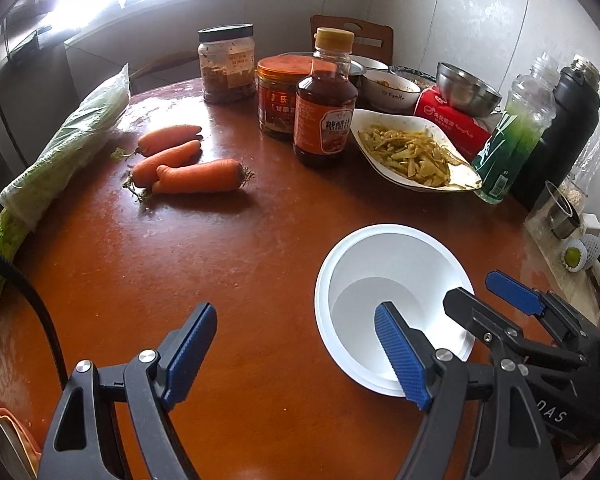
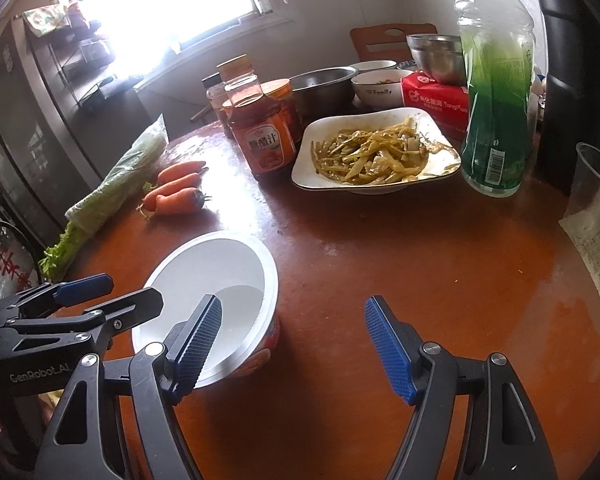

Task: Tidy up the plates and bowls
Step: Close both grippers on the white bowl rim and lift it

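Observation:
An empty white paper bowl (image 1: 392, 280) stands upright on the round brown table (image 1: 220, 264); it also shows in the right wrist view (image 2: 216, 276). My left gripper (image 1: 296, 344) is open, its right finger just over the bowl's near rim. My right gripper (image 2: 294, 340) is open, its left finger over the bowl's near side. A white plate of stir-fried vegetables (image 1: 412, 152) sits behind the bowl, also in the right wrist view (image 2: 376, 152). A white "Family" bowl (image 1: 392, 90) and a steel bowl (image 1: 466, 88) stand at the back.
Three carrots (image 1: 180, 164), bagged greens (image 1: 60, 152), a sauce bottle (image 1: 326, 108), two jars (image 1: 276, 96), a red tissue pack (image 1: 448, 116), a green drink bottle (image 1: 512, 136), a black flask (image 1: 560, 132) and a plastic cup (image 2: 592, 196) crowd the table's back and sides.

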{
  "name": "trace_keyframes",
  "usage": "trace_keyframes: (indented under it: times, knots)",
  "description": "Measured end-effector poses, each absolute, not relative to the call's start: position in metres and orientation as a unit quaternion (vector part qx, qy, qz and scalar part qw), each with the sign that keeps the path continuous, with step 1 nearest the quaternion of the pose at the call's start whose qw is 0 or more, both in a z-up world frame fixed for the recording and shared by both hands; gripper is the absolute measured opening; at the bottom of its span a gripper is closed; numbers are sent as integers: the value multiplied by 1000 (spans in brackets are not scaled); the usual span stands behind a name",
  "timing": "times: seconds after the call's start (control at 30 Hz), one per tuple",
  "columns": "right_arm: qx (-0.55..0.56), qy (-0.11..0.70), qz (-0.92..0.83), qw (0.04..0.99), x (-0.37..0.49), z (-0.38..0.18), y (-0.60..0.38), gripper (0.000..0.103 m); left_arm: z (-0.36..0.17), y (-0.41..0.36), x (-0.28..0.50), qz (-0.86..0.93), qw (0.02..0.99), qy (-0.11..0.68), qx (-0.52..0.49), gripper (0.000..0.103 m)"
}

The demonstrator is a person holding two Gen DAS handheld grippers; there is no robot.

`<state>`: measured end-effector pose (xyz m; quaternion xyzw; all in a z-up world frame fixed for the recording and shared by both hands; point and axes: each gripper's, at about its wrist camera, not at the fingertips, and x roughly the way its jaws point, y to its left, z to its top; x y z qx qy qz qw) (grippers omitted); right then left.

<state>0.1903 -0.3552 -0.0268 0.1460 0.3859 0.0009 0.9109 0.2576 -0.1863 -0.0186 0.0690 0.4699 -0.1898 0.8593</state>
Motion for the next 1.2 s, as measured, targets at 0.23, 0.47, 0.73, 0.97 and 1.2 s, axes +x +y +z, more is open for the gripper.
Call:
trace_keyframes:
  times: [0.23,0.47,0.73,0.97,1.2]
  knots:
    - [138,385,12,912,192,-28,-352,67,-25,-187,263,-204,847,488,57,71]
    - [124,377,19,918,190,-26,-346,54,-30,-189,265,-218,835,503,45,60]
    - [122,382,55,914,190,-29,-332,36,-41,-197,265,-256,805,534,28,33]
    - [109,380,60,917,188,-27,-319,31,-39,-194,262,-256,808,529,26,28]
    - [96,370,55,922,179,-16,-313,31,-28,-191,252,-261,817,514,25,27]
